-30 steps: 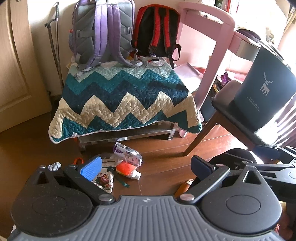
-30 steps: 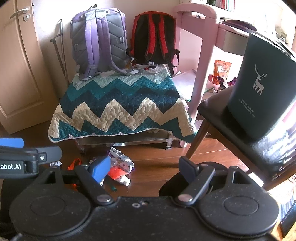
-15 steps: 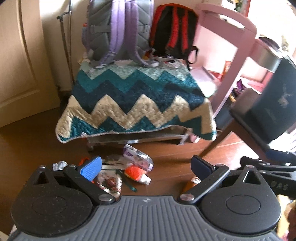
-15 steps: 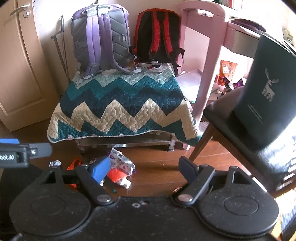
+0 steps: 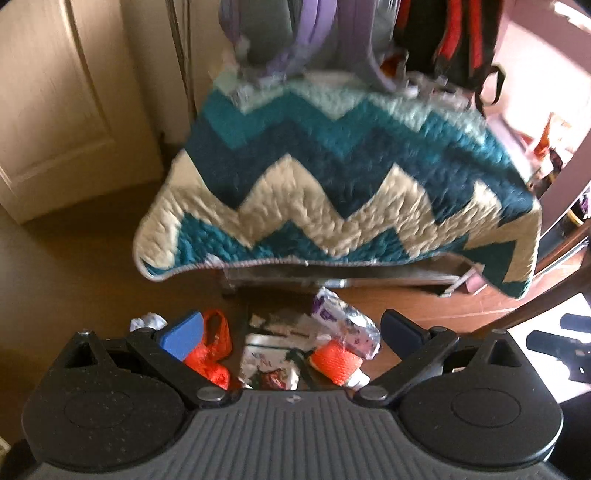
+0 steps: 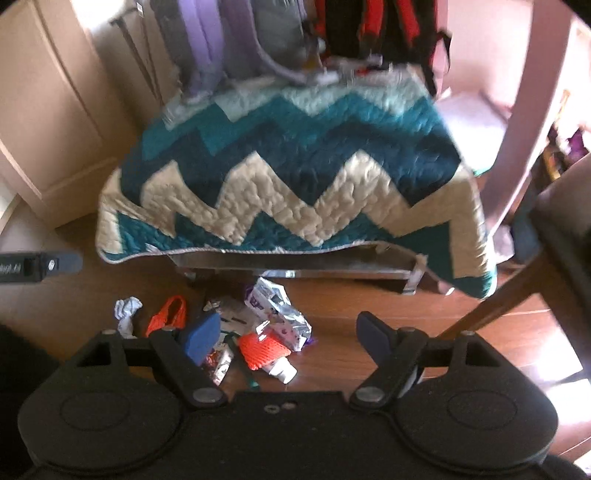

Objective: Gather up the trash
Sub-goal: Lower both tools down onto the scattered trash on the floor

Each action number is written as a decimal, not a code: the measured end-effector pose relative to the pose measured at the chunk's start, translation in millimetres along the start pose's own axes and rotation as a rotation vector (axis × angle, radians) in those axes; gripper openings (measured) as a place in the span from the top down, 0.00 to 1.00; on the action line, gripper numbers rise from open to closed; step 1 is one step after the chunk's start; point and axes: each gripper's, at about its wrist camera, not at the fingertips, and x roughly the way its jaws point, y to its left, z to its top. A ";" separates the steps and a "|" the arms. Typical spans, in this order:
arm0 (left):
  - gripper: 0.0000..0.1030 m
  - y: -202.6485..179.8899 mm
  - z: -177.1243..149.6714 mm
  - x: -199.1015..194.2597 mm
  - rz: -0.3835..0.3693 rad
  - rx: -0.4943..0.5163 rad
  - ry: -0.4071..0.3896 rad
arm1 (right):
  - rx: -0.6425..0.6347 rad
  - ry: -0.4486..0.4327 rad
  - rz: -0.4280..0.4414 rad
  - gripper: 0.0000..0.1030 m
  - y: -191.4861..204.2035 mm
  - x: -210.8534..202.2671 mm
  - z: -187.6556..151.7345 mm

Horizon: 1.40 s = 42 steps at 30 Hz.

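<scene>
A pile of trash lies on the wooden floor in front of a low bench. It holds a silver-purple wrapper (image 5: pixel 345 325) (image 6: pixel 277 308), an orange net sleeve on a white tube (image 5: pixel 336 360) (image 6: pixel 264 349), a second orange net (image 5: pixel 212 349) (image 6: pixel 168 317), a crumpled white tissue (image 5: pixel 147 321) (image 6: pixel 125 312) and a flat printed pouch (image 5: pixel 267 363). My left gripper (image 5: pixel 291 334) is open and empty, above the pile. My right gripper (image 6: pixel 288 332) is open and empty, above the same pile. The left gripper's side (image 6: pixel 37 266) shows at the left edge of the right wrist view.
A zigzag teal and cream quilt (image 5: pixel 332 184) (image 6: pixel 288 177) drapes over the bench behind the trash. A purple-grey backpack (image 6: pixel 229 40) and a black-red backpack (image 6: pixel 369 26) stand on it. A dark chair (image 6: pixel 554 236) is at the right, a cream door (image 5: pixel 55 92) at the left.
Both grippers have moved forward and tilted down toward the trash pile, which now looks larger and sits between the fingers. The dark bin on the chair has left both views.
</scene>
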 end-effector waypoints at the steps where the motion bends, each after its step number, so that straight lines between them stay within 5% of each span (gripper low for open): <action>1: 0.00 -0.9 1.0 13.6 -0.003 -0.004 0.013 | -0.004 0.010 0.015 0.22 -3.0 14.0 4.1; 8: 0.00 -4.2 4.5 110.5 0.012 -0.064 0.183 | -0.123 0.110 0.079 0.22 -6.9 116.3 14.8; 17: 0.00 -3.0 -0.3 234.8 0.063 -0.282 0.384 | -0.268 0.248 0.124 0.22 0.0 228.3 6.5; 23: 0.00 19.6 -14.6 303.1 0.028 -0.488 0.476 | -0.386 0.315 0.117 0.23 3.7 278.1 -5.5; 35: 0.01 46.0 -42.0 384.5 -0.008 -0.764 0.583 | -0.486 0.409 0.128 0.23 5.9 358.2 -21.6; 42: 0.01 51.1 -48.5 414.7 0.016 -0.801 0.611 | -0.593 0.425 0.142 0.23 20.1 388.4 -27.9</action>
